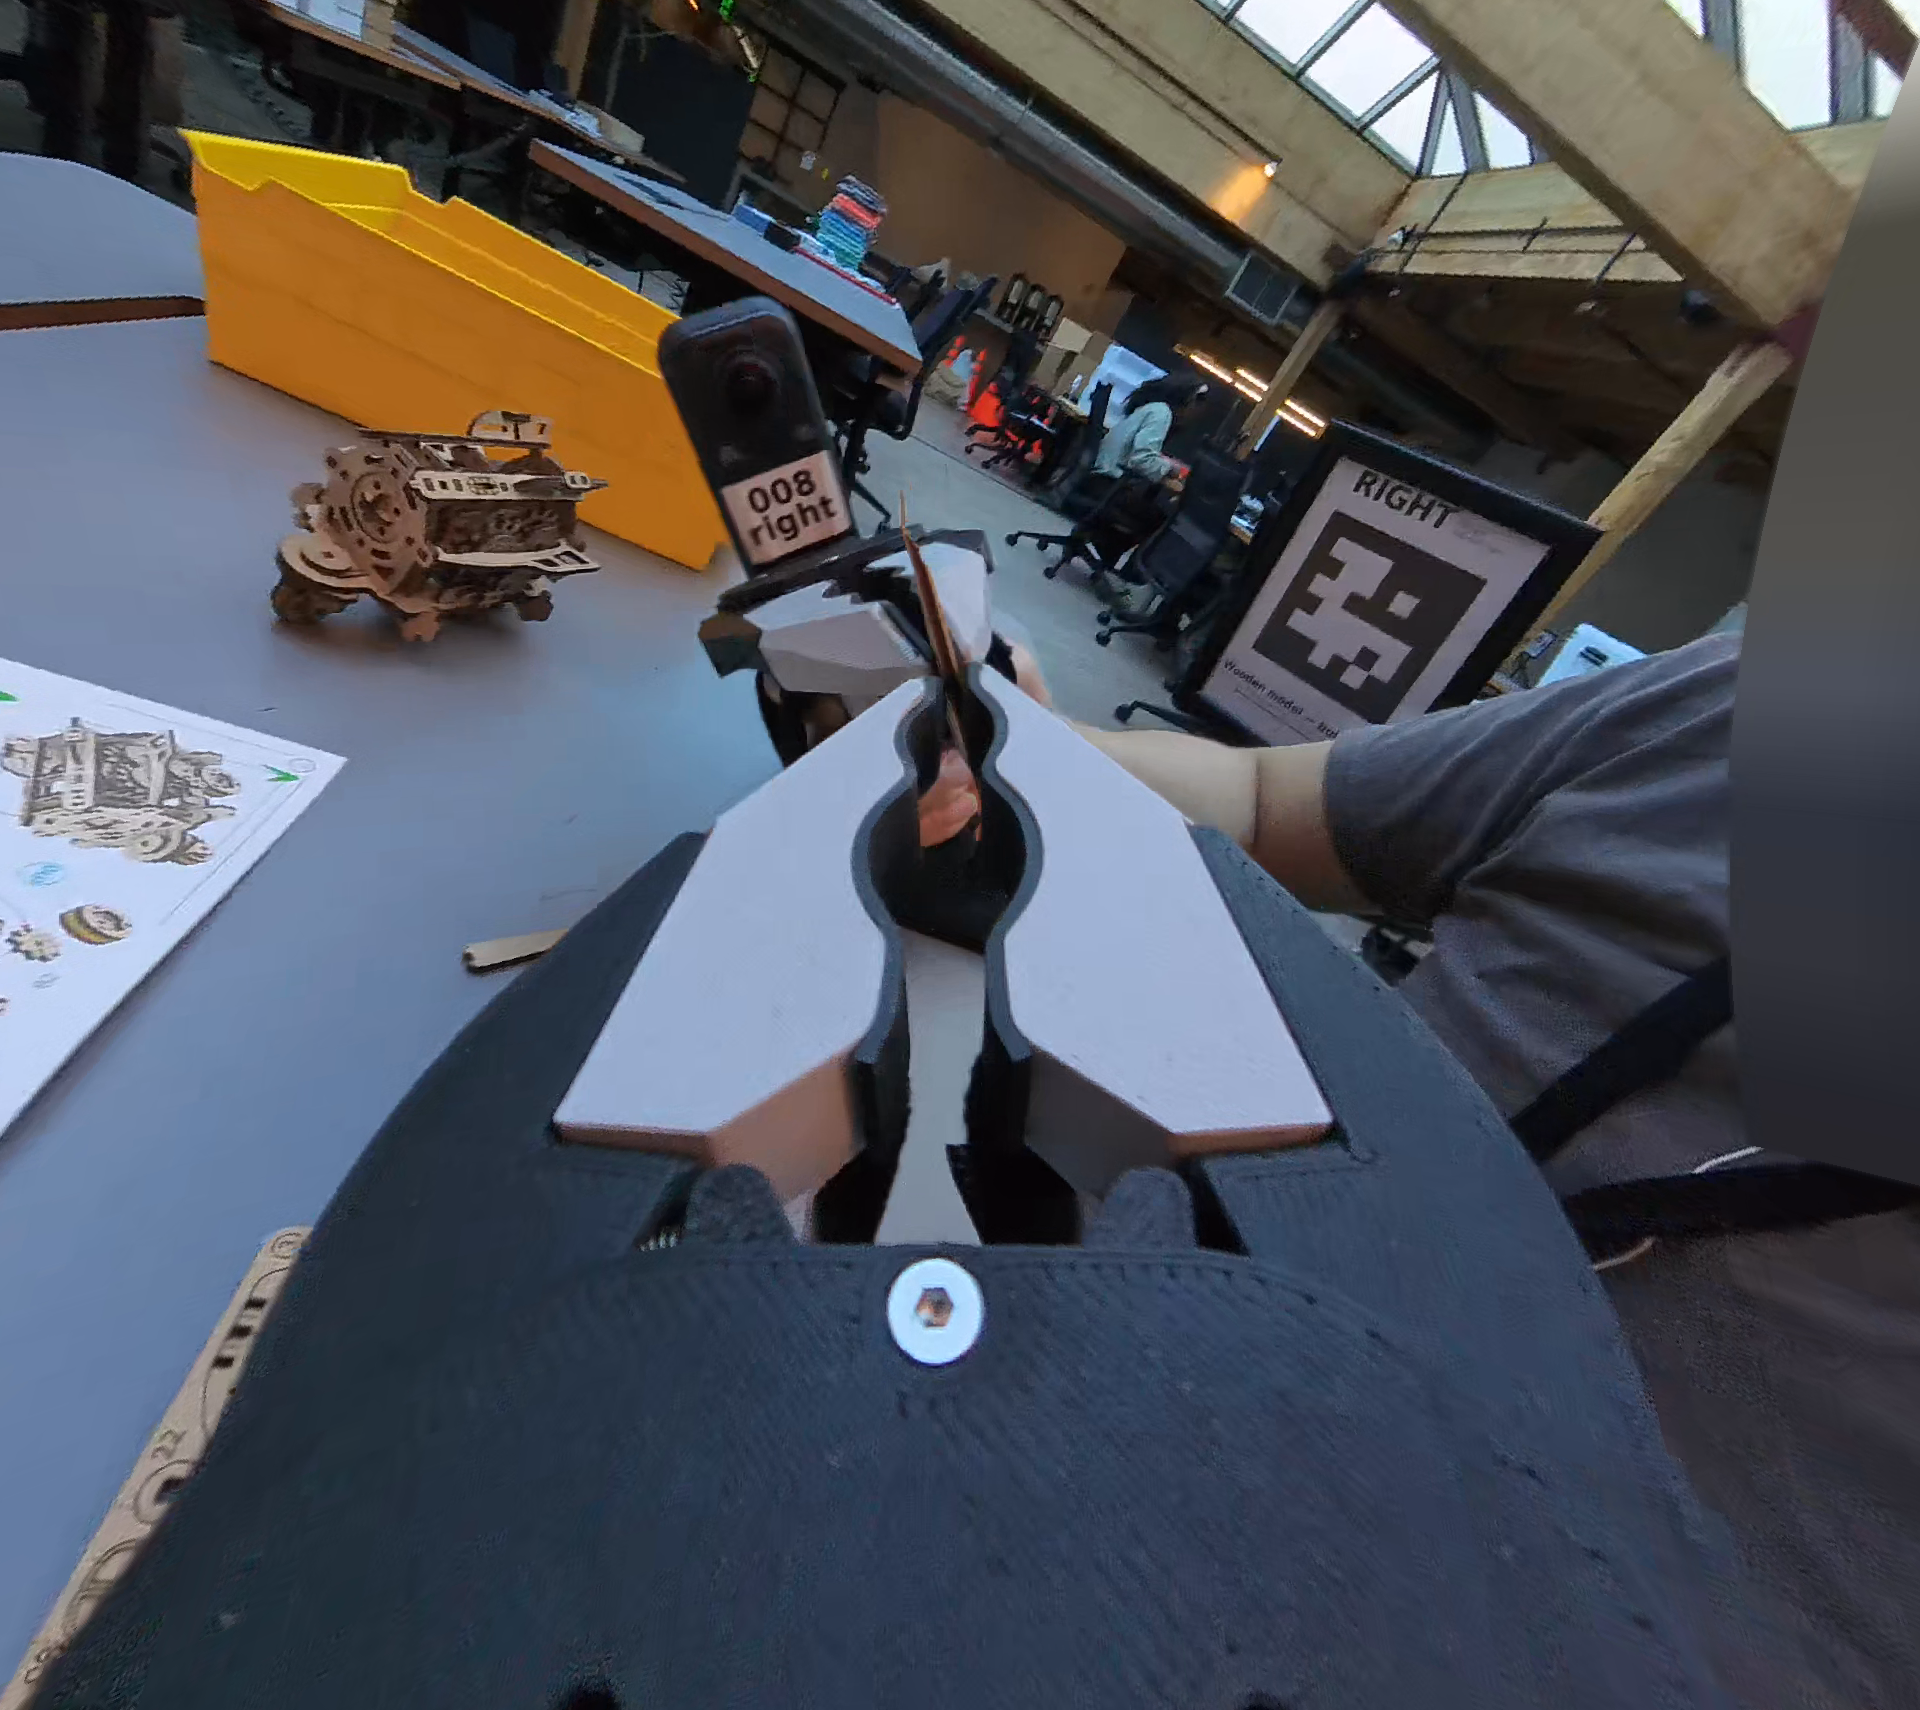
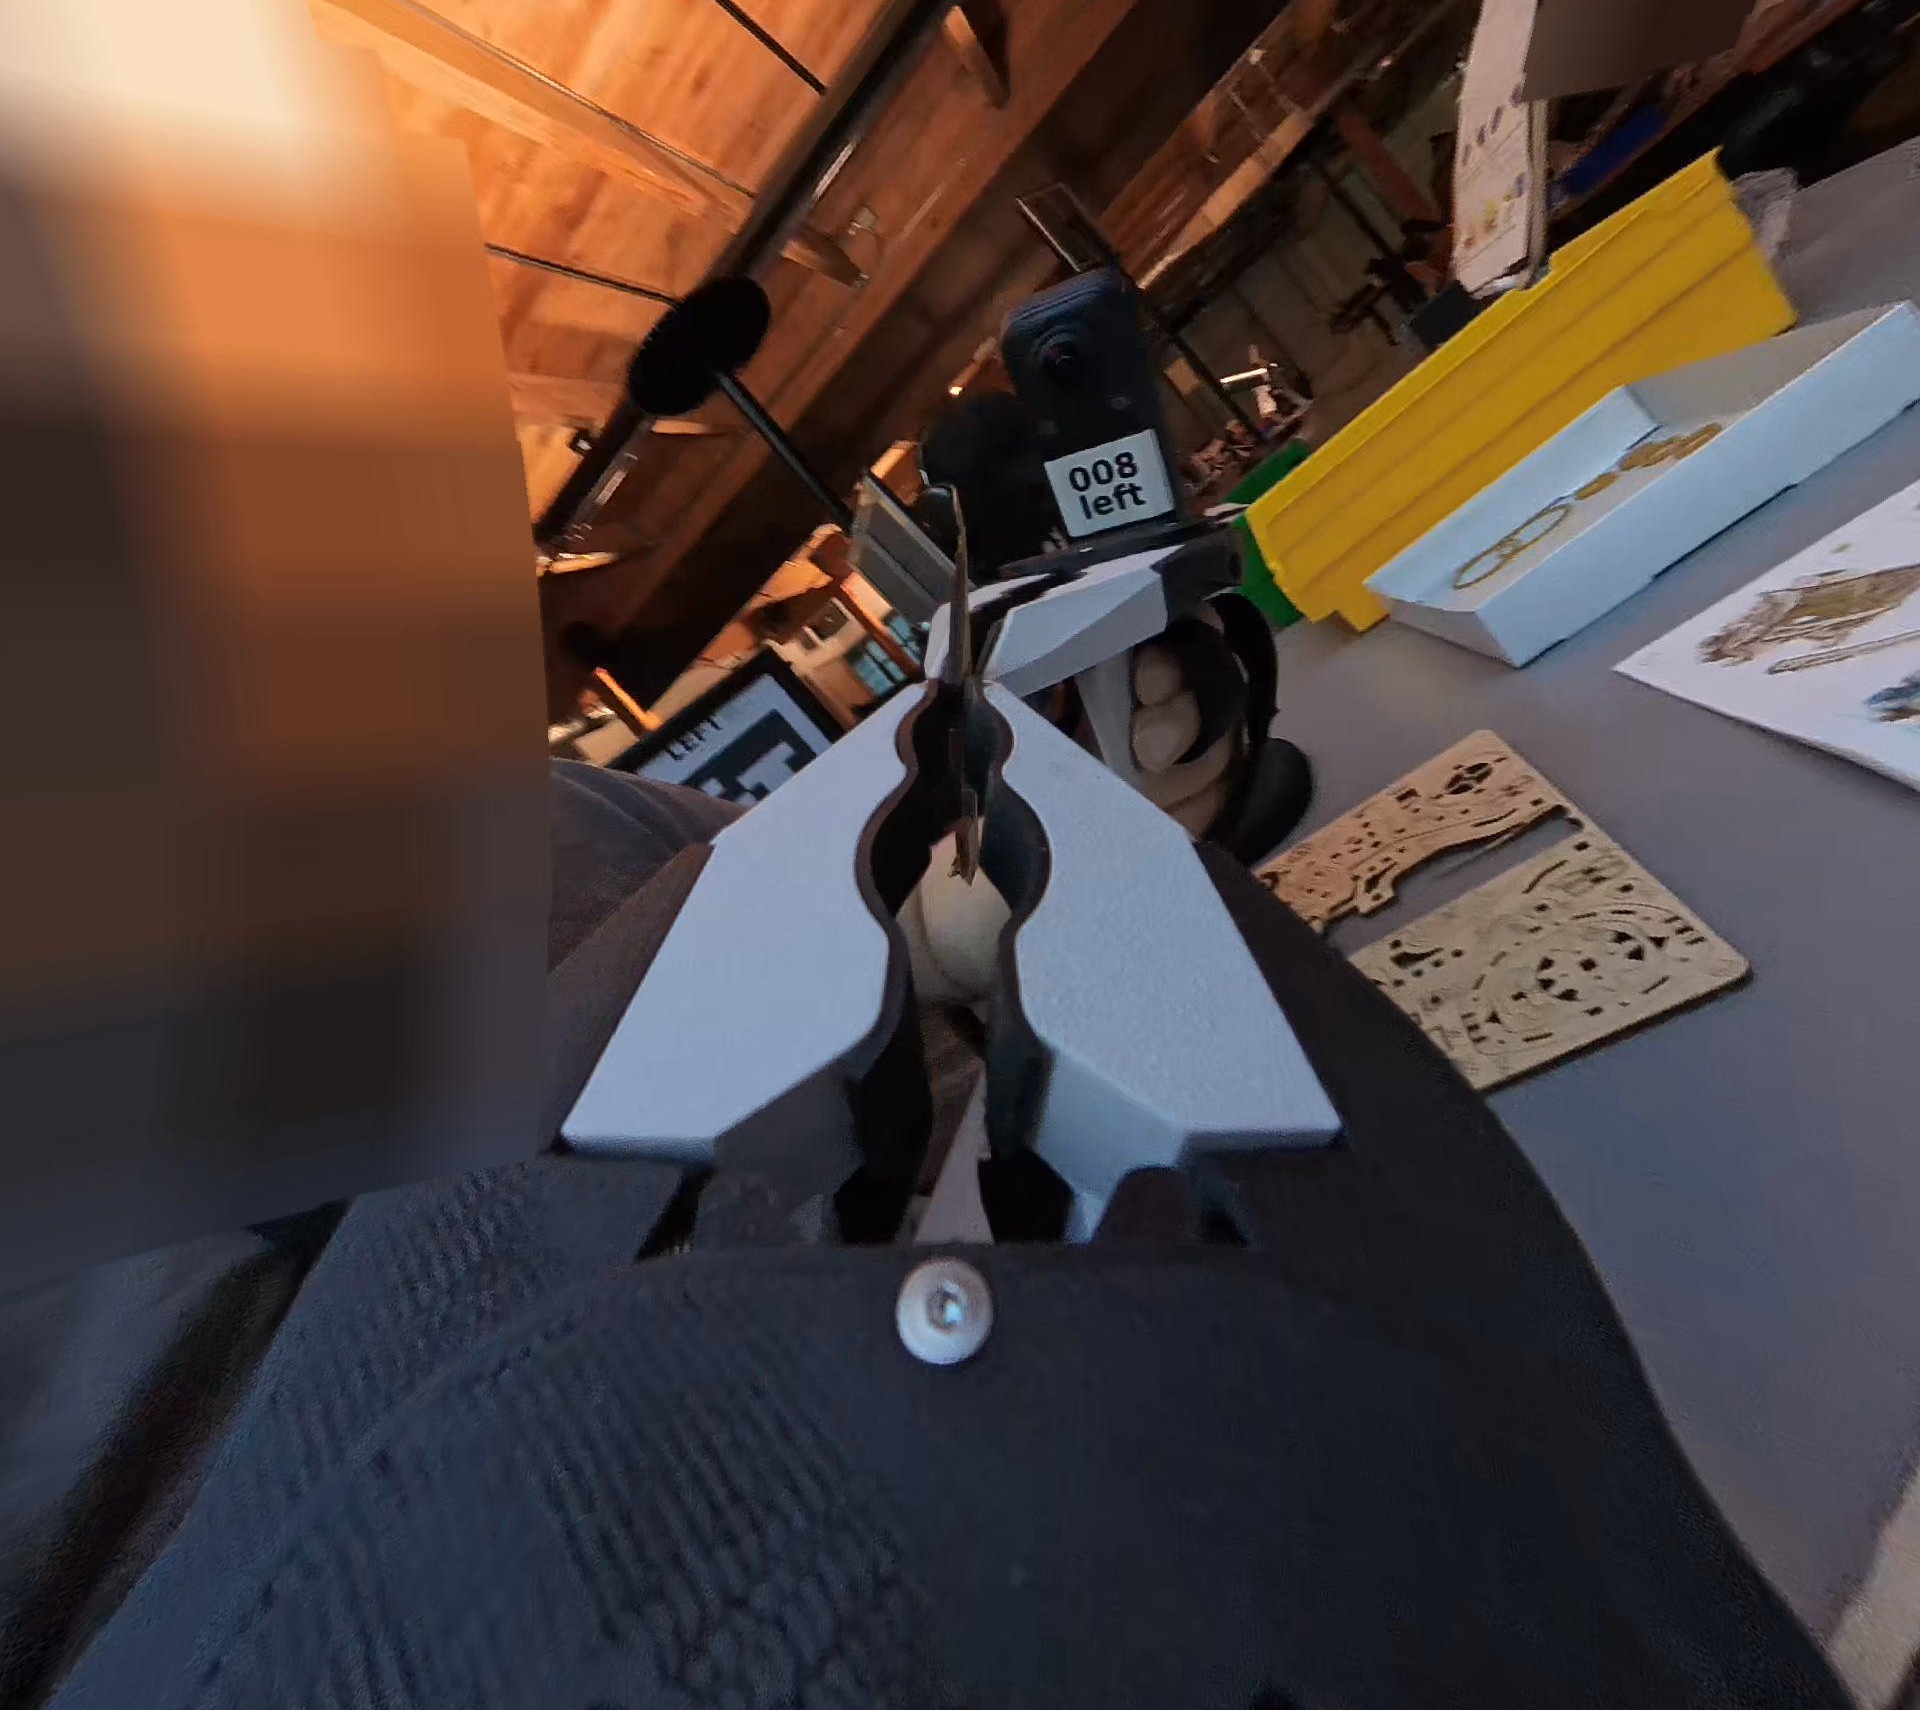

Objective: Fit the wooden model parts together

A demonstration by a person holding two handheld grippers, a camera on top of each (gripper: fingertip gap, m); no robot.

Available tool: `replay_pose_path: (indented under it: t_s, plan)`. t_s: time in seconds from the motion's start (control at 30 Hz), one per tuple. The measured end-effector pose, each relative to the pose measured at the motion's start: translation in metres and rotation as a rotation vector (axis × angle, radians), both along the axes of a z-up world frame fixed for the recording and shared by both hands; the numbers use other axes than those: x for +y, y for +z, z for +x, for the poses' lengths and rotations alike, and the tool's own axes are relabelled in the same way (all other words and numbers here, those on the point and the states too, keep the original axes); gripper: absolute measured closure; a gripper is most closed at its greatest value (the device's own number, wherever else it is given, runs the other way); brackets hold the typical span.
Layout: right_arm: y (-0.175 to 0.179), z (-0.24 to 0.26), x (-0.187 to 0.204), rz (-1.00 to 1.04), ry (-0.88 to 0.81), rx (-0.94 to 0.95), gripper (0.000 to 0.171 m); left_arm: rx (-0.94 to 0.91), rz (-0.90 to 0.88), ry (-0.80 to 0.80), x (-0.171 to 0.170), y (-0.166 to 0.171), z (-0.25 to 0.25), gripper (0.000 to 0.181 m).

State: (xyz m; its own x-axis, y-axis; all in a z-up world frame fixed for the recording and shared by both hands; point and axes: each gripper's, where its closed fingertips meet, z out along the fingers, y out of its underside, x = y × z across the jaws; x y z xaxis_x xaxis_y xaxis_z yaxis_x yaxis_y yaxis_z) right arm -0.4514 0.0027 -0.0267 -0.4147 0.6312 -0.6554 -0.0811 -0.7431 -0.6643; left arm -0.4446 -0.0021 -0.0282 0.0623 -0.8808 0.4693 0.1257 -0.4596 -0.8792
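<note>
We see a thin wooden piece (image 1: 940, 621), flat and brown with a dark edge, held edge-on in the air between the two tools, above the near edge of the grey counter (image 1: 468, 725). The left gripper (image 1: 948, 694) has its fingers closed narrow on the piece's lower end; the right gripper (image 2: 961, 694) pinches it from the opposite side, fingers likewise nearly together. Whether this is one piece or two pressed flat together we cannot tell, as only the edge shows. The assembled wooden model (image 1: 431, 522) stands well apart on the counter, just beside the yellow bin (image 1: 416, 310). An instruction sheet (image 1: 125, 839) lies near the counter's edge. Two fretted wooden sheets (image 2: 1475, 912) lie flat beside the left tool, with bare counter around them, and a white tray (image 2: 1621, 538) sits against the bin.
</note>
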Motion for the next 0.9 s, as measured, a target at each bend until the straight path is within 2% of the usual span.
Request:
replay_pose_path:
  t_s: [0.03,0.23,0.37,0.67,0.9]
  plan:
    - [0.0,0.0,0.0,0.041,-0.031,-0.019,0.171,0.011,0.01,0.011,0.001,-0.001,0.001,0.18]
    - [-0.01,-0.003,0.006,0.124,-0.106,-0.103,0.171,0.099,-0.006,0.04,0.006,-0.011,-0.001,0.181]
    - [-0.016,-0.003,0.013,0.151,-0.165,-0.159,0.171,0.15,0.017,0.121,0.012,-0.017,-0.001,0.181]
    - [-0.028,-0.002,0.031,0.251,-0.377,-0.282,0.171,0.17,0.026,0.303,0.031,-0.029,0.0,0.181]
    - [-0.035,-0.003,0.04,0.363,-0.55,-0.393,0.171,0.206,0.035,0.378,0.04,-0.037,-0.002,0.181]
